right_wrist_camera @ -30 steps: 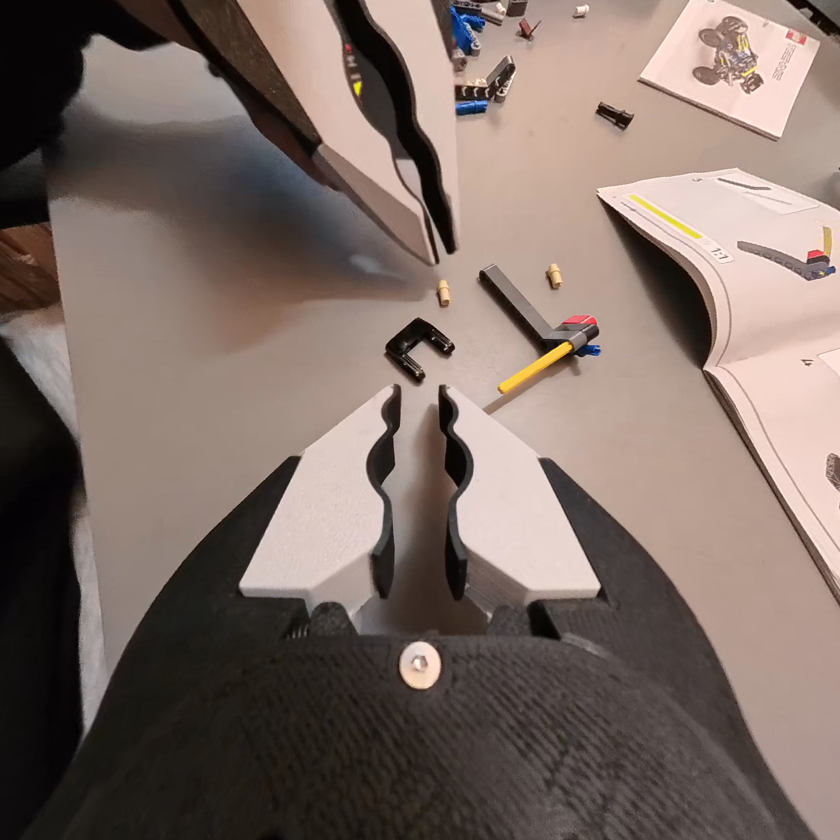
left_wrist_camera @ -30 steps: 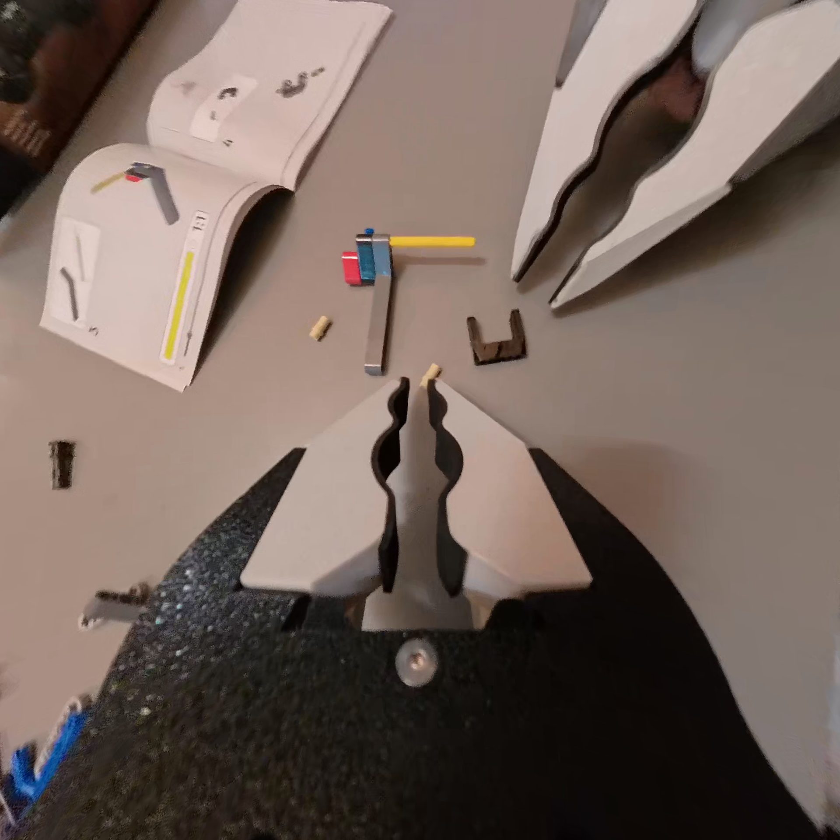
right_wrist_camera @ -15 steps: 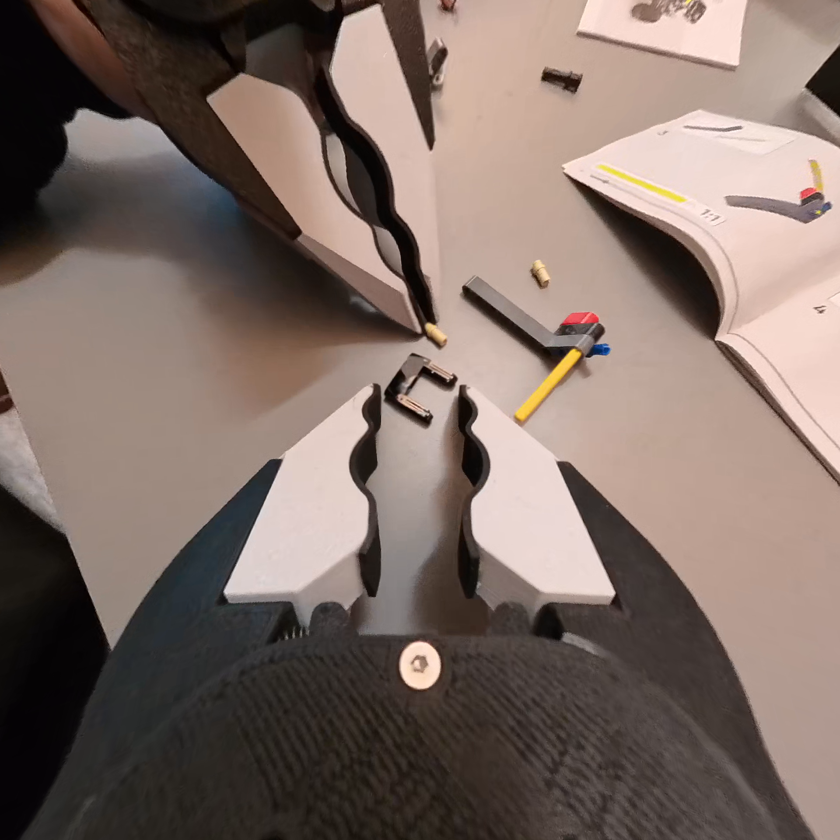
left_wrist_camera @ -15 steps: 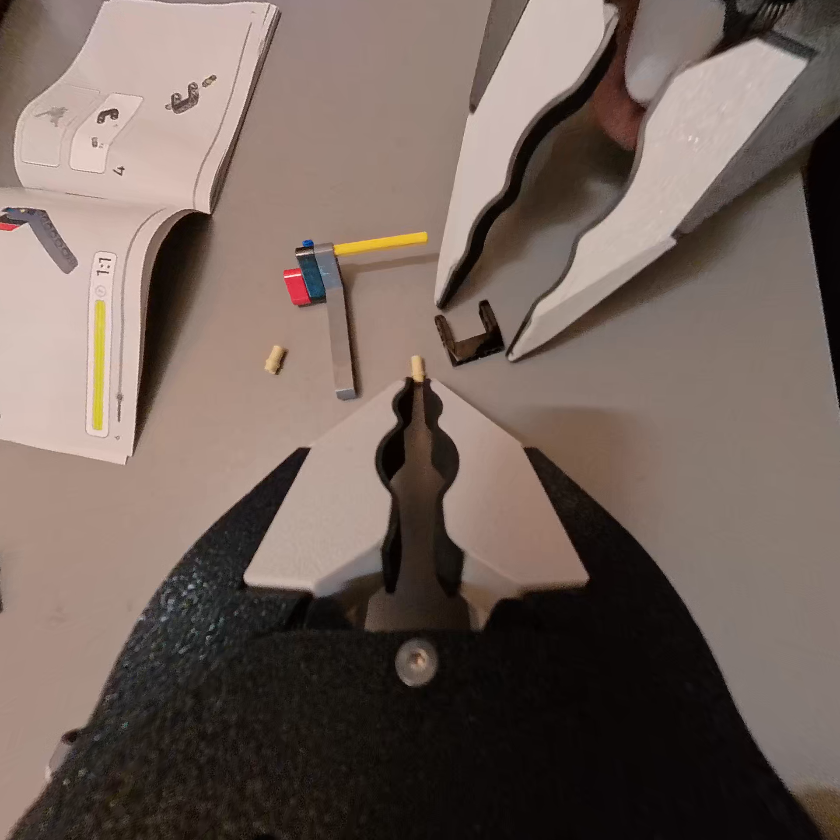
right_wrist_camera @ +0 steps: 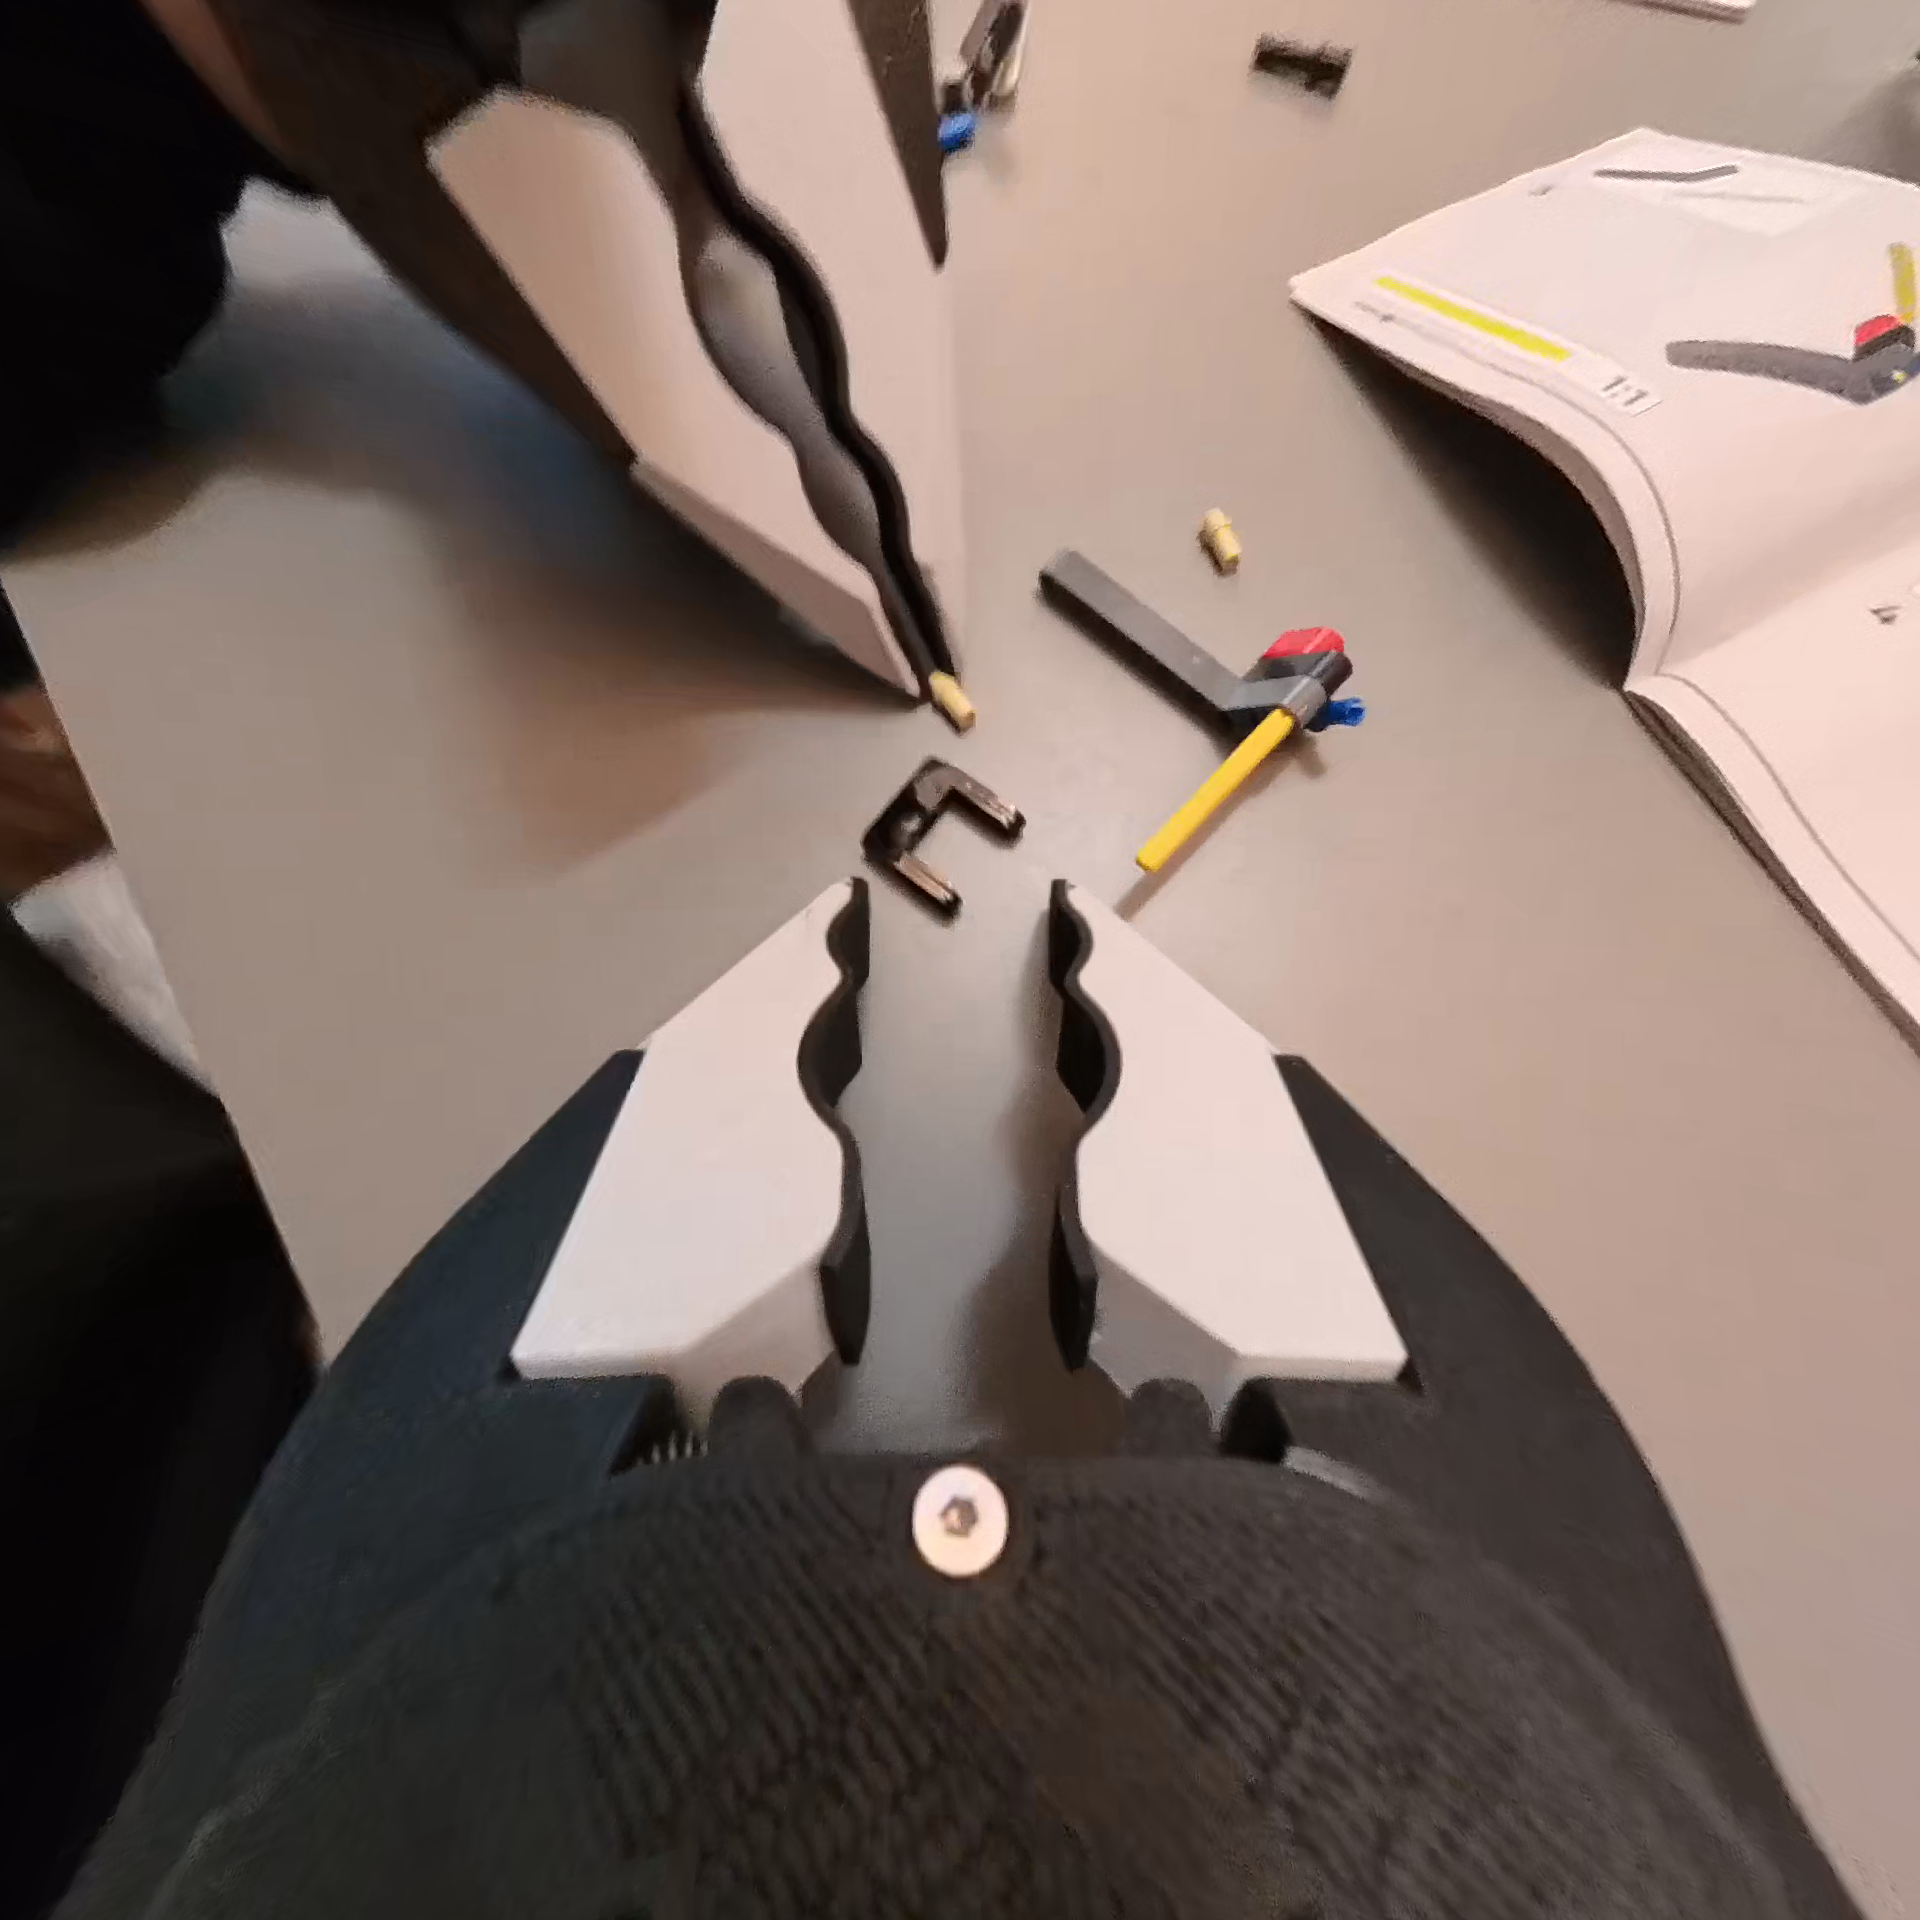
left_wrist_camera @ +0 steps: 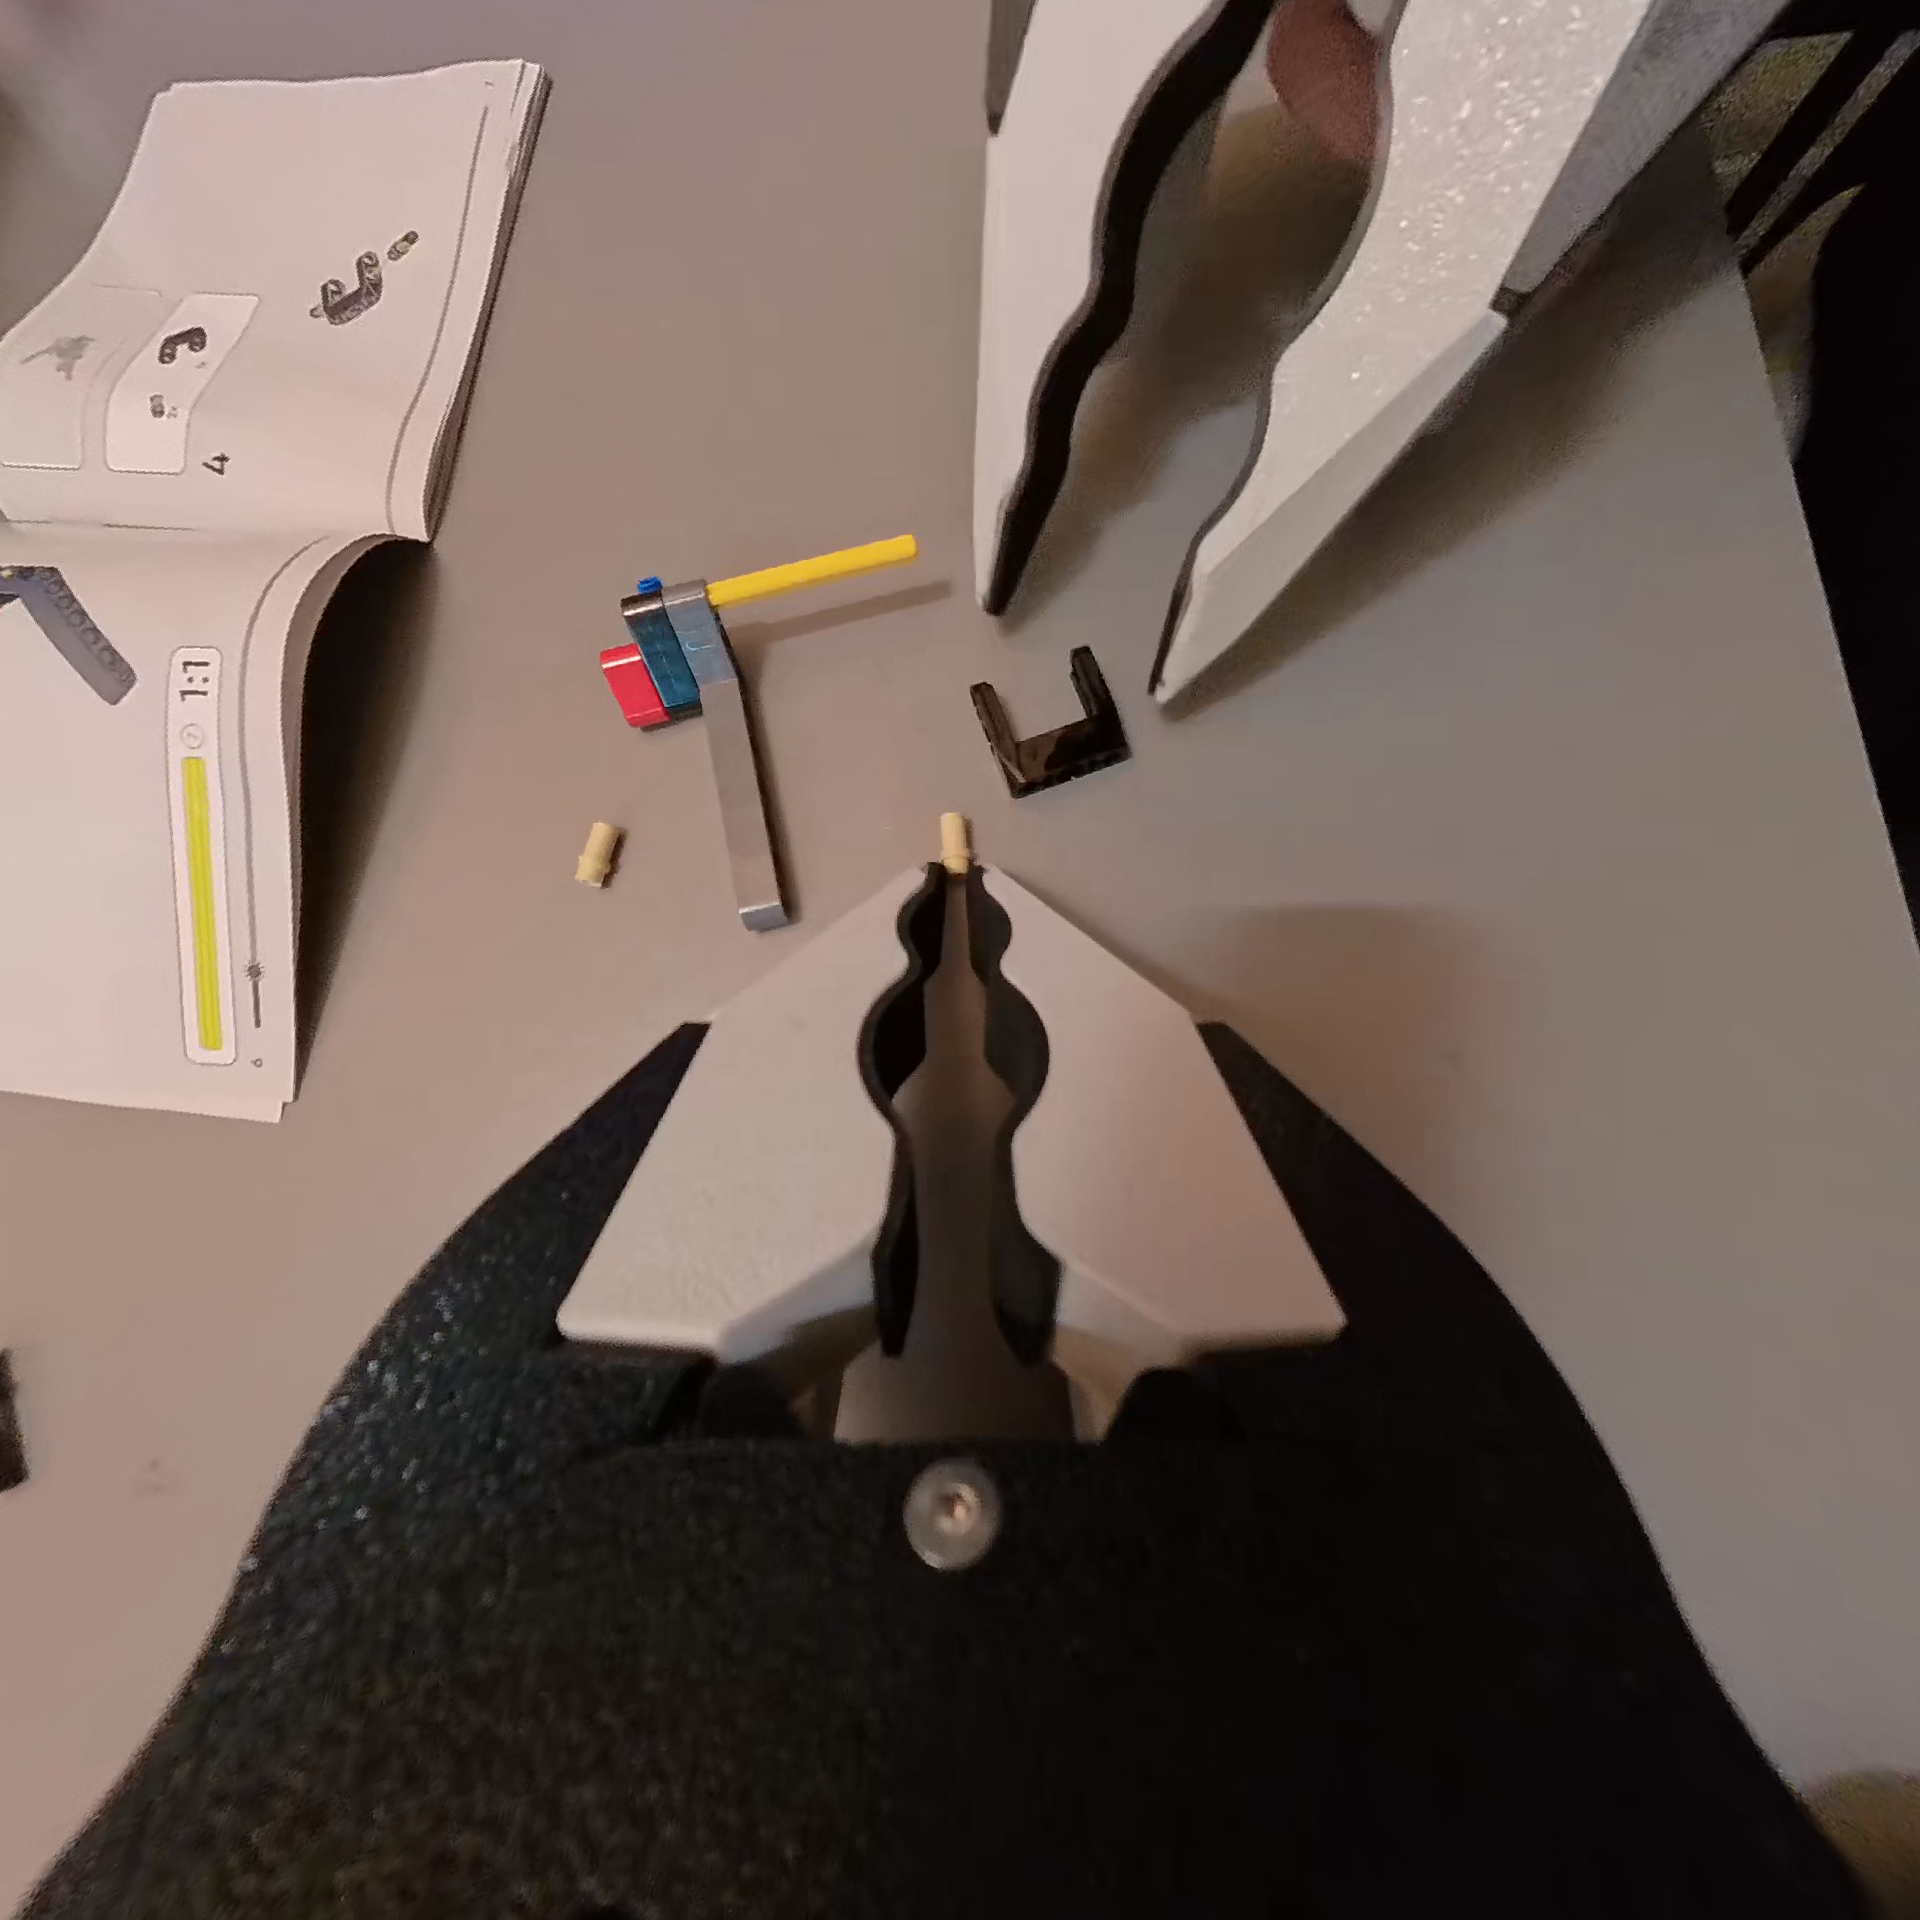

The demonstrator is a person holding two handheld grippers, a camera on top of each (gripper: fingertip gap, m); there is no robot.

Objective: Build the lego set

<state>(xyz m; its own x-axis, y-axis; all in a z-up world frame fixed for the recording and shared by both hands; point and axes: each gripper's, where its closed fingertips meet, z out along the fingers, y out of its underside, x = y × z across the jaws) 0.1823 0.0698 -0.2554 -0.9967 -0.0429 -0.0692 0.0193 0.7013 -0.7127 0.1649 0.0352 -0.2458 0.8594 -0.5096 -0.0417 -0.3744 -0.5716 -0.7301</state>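
Note:
My left gripper point(left_wrist_camera: 951, 871) is shut on a small tan peg point(left_wrist_camera: 952, 837), which sticks out past its tips; it also shows in the right wrist view point(right_wrist_camera: 951, 698). A black U-shaped bracket point(left_wrist_camera: 1049, 725) lies on the grey table just ahead of my open right gripper point(right_wrist_camera: 954, 888), with one arm of the bracket point(right_wrist_camera: 935, 831) reaching between the tips. A small assembly lies nearby: a grey beam point(left_wrist_camera: 740, 779) with red and blue pieces and a yellow axle point(left_wrist_camera: 810, 571). A second tan peg point(left_wrist_camera: 598, 854) lies loose to its left.
An open instruction booklet point(left_wrist_camera: 239, 499) lies at the left of the left wrist view and at the right of the right wrist view point(right_wrist_camera: 1683, 436). Loose dark and blue parts point(right_wrist_camera: 1299, 57) lie at the far side. The table edge point(right_wrist_camera: 187, 987) runs at the left. There is about 5 centimeters between the tips of the two grippers.
The left gripper has closed on the tan peg and holds it. The right gripper has opened wider and come down close to the black bracket.

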